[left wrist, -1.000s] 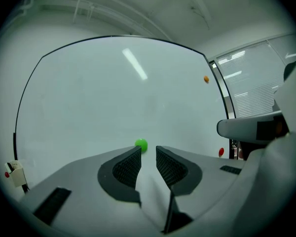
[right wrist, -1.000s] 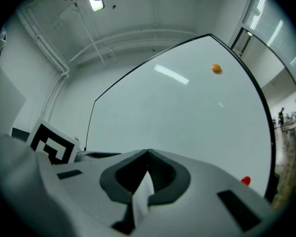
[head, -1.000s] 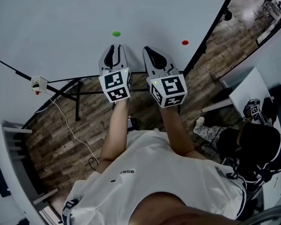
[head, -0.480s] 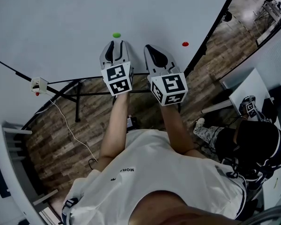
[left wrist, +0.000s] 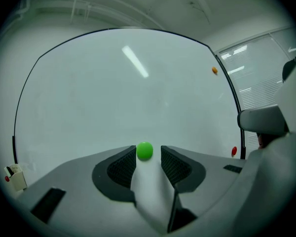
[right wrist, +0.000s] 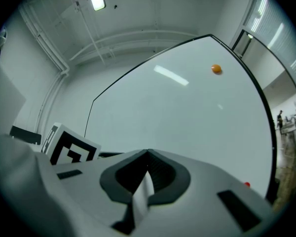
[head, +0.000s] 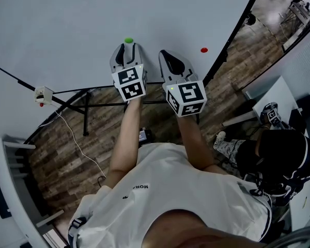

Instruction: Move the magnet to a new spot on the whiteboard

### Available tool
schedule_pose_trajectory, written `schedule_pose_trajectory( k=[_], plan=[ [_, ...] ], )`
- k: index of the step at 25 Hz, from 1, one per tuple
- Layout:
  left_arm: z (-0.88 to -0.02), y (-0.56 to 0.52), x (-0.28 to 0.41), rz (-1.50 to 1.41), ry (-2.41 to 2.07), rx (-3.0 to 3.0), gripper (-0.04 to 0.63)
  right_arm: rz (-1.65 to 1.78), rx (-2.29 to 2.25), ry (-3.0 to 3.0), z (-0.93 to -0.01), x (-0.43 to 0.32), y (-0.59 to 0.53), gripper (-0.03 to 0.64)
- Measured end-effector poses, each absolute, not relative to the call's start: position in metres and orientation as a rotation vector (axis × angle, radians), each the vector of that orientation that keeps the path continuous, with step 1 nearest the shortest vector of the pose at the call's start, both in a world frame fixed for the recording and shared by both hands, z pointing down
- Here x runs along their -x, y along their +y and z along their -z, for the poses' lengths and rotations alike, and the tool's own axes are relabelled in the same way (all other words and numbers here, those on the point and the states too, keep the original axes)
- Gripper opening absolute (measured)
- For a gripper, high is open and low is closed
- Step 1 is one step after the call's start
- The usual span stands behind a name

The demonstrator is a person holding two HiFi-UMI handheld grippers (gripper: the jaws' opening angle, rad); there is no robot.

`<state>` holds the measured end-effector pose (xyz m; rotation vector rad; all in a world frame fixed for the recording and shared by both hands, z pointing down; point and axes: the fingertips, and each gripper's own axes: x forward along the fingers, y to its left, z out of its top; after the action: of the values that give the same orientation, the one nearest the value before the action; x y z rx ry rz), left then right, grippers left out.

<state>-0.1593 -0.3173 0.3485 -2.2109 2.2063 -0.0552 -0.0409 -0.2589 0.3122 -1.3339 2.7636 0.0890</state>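
On the whiteboard (head: 67, 25) sits a green magnet (head: 128, 41).

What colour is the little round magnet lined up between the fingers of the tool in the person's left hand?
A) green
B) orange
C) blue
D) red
A: in the left gripper view the green magnet sits at the tips of the left gripper, in the gap between its fingers, which have just been opening and do not press on it. The orange magnet and red magnet lie off to the right on the whiteboard.
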Motion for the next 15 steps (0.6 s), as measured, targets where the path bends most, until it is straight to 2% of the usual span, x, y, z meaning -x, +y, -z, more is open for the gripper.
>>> schedule_pose_trajectory(
  k=[15],
  plan=[
    [-0.3438,-0.3277,0.1593,0.049,2.244,2.209,0.143,-0.088,1.341,2.763,-0.3105,0.0393,-0.2566,0.012]
  ],
)
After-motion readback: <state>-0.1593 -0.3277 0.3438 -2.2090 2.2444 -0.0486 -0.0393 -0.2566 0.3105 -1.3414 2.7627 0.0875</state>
